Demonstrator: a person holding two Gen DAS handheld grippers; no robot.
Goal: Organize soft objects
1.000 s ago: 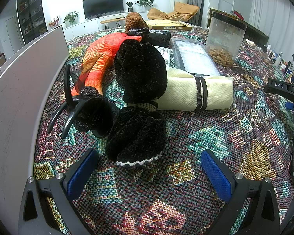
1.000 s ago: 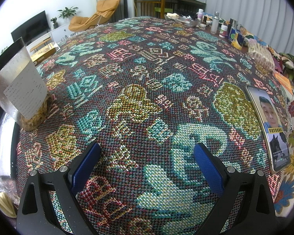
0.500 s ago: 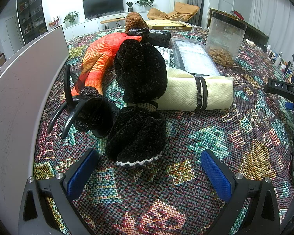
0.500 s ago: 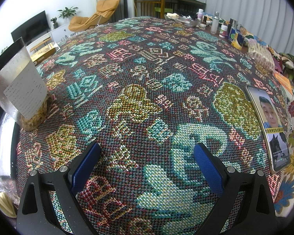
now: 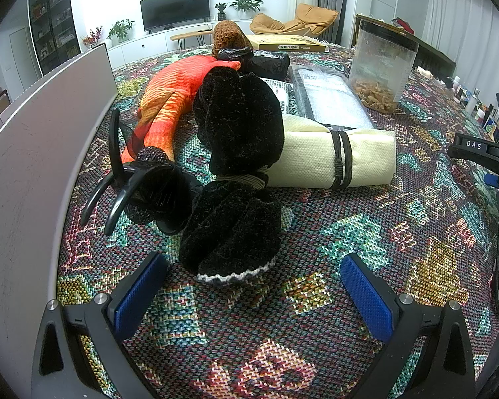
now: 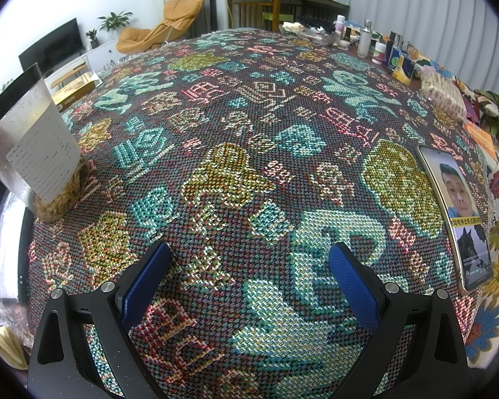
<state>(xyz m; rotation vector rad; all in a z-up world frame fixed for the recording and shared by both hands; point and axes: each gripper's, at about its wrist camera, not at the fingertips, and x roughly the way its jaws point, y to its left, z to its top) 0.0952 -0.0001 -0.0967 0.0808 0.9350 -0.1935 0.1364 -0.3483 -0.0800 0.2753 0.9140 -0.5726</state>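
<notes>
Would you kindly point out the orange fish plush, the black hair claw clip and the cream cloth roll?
orange fish plush (image 5: pixel 171 98), left wrist view, middle of its body.
black hair claw clip (image 5: pixel 156 193), left wrist view, its curved body.
cream cloth roll (image 5: pixel 307 163), left wrist view, bare face left of the black tie.

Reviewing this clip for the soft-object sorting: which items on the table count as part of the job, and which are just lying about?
Belong to the job:
black fuzzy plush
orange fish plush
cream fabric roll
brown knitted item

Lying about:
black hair claw clip
clear jar
phone
yellow box
bottles
</notes>
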